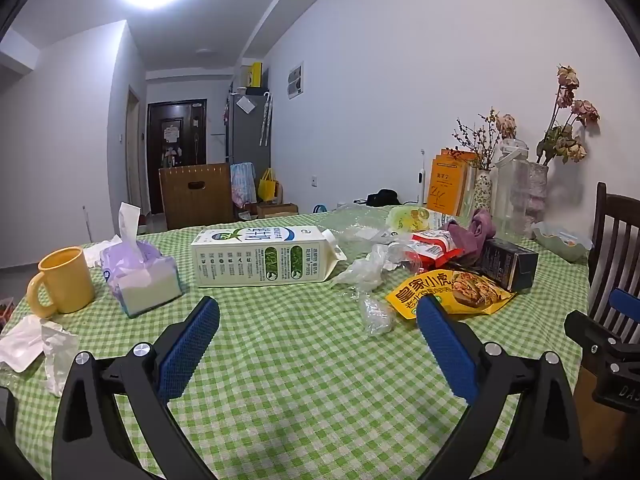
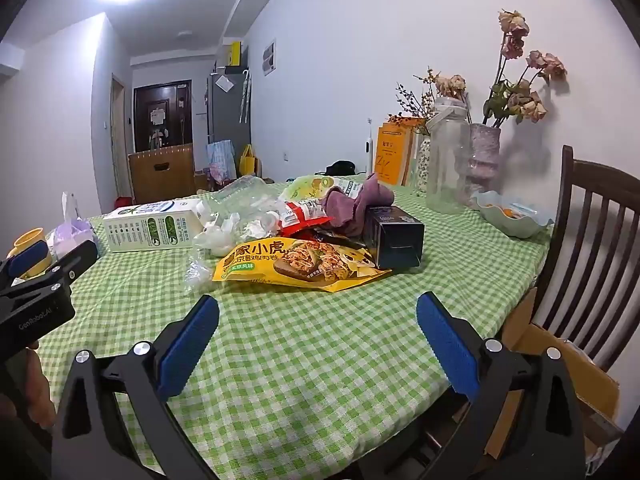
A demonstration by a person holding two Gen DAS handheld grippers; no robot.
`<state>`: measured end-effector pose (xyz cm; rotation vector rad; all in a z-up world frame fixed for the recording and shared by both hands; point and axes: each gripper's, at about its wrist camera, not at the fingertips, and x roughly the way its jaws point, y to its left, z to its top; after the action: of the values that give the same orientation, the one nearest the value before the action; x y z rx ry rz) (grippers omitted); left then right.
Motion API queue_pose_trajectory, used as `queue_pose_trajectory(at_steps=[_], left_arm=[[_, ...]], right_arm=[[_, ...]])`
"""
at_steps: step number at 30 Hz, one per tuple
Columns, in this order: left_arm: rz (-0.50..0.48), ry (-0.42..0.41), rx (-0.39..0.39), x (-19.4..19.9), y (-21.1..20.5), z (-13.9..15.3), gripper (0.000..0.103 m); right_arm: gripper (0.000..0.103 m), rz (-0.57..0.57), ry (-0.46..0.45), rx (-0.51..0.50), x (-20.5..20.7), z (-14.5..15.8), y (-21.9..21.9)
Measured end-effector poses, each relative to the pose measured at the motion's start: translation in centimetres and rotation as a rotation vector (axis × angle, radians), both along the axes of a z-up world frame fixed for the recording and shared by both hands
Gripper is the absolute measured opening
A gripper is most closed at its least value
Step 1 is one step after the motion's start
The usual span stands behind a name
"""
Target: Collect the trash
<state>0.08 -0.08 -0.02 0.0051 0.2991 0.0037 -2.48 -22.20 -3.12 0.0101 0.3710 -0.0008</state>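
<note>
The left tongs are spread wide open with nothing between the blue pads. The right tongs are wide open too, and they hold nothing. Both hang low over the bench, which has a green checked cloth on it.

The trash lies on the bench ahead of them. In the left wrist view, a white milk carton lies on its side at 12 o'clock. A yellow snack bag lies at 1 o'clock, close by the right pad. Crinkled clear plastic sits between the carton and the bag. A red packet and a dark box lie just behind the yellow bag. Crumpled white paper lies at 9 o'clock, near a yellow mug and a purple tissue pack.
</note>
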Motion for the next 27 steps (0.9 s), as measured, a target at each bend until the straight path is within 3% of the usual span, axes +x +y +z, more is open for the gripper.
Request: queue_pose_trajectory(at_steps=[27], left_arm=[[0.002,-0.009,-0.008,0.03,0.04,0.0,0.096]], right_arm=[[0.095,-0.019,-0.007,-0.003,-0.17,-0.07,-0.14]])
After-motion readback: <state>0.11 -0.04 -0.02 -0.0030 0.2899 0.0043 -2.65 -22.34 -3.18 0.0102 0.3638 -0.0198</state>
